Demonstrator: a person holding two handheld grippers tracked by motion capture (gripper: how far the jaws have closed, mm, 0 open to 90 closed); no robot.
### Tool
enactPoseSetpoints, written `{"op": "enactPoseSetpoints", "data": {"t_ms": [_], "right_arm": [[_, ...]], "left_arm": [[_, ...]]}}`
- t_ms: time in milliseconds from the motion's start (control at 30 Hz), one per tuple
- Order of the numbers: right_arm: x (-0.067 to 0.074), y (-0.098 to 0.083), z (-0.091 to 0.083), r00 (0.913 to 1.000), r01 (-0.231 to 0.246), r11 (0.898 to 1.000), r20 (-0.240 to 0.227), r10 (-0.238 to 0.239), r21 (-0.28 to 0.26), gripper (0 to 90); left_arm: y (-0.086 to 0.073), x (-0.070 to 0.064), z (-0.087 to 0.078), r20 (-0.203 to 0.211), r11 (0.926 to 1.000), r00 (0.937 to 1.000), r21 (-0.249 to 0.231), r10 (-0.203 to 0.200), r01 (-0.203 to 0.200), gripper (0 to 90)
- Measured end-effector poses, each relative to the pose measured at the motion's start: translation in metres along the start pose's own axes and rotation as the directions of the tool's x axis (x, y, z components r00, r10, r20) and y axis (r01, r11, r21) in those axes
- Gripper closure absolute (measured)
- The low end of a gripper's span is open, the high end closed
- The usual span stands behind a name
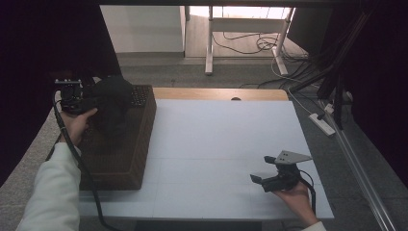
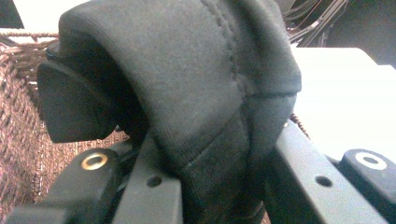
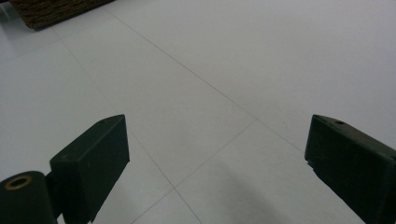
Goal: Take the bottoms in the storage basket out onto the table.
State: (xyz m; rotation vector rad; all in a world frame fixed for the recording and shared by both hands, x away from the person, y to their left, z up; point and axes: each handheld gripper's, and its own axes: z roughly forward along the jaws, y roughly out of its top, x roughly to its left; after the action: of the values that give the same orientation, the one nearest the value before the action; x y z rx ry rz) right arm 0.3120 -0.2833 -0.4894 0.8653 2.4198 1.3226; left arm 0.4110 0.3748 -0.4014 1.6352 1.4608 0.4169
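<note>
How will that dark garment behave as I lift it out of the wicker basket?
Probably floppy: the dark garment drapes in soft folds over the left gripper, which is shut on it. Its thick, seamed knit suggests a secure, non-slippery grip. Loose parts may hang down and drag on the wicker basket.

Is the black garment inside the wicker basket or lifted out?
Lifted: the left gripper holds the black garment bunched above the wicker basket.

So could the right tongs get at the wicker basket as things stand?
Probably yes: the right tongs stand open and empty, with bare white tabletop between them and the wicker basket.
</note>
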Motion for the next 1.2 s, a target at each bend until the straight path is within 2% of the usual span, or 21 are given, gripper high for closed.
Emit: {"op": "enactPoseSetpoints", "data": {"t_ms": [800, 1200], "right_arm": [[0.000, 0.000, 0.001, 1.0000, -0.002, 1.000, 0.004, 0.002, 0.006, 6.4], [-0.001, 0.000, 0.001, 1.0000, -0.001, 1.000, 0.004, 0.001, 0.006, 6.4]], "left_arm": [[0.002, -0.012, -0.027, 0.046, 0.9958, 0.9988, -0.090, 0.018, -0.013, 78.1], [0.001, -0.022, -0.039, 0.067, 0.9928, 0.9972, -0.117, 0.033, -0.025, 78.1]]}}
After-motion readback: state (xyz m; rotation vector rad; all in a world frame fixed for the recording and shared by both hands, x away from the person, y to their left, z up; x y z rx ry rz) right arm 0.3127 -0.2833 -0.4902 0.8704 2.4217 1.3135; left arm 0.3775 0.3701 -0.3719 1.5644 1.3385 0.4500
